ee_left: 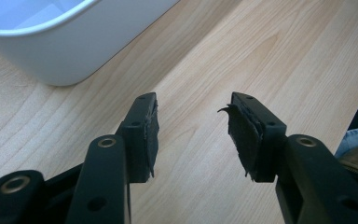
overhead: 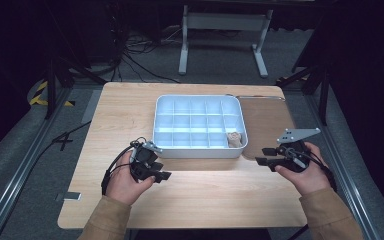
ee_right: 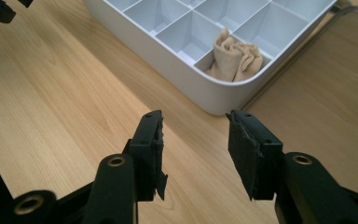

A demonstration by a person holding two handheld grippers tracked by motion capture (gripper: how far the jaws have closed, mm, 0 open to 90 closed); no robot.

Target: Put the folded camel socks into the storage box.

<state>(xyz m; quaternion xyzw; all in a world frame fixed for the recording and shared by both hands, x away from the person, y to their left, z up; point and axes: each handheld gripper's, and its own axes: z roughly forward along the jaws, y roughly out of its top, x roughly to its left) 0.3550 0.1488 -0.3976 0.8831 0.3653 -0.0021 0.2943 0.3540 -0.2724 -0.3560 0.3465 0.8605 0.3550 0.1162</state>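
Holding both pairs of jaws apart and empty, we rest low over the bare wooden table [overhead: 205, 195]. On our right gripper [ee_right: 195, 135] the pads stand well apart with nothing between them, and just ahead of them, slightly to the right in the right gripper view, sits the rounded near corner of the white tray [ee_right: 223, 95]. Inside that corner compartment lies the crumpled beige cloth [ee_right: 235, 58], bunched upright against the divider, with no clear long axis that we can make out. Our left gripper [ee_left: 193, 128] is likewise open over plain wood, with the tray's other near corner up and to the left of its jaws. From the high view, the cloth [overhead: 235, 139] occupies the tray's near right compartment, so it lies forward and to the left of the right gripper [overhead: 266, 156] and well apart from the left gripper [overhead: 161, 173], across the tray's front wall. We judge the right hand [overhead: 305, 172] the nearer one: reaching the cloth would mean lifting over the rim and coming down into that cell.
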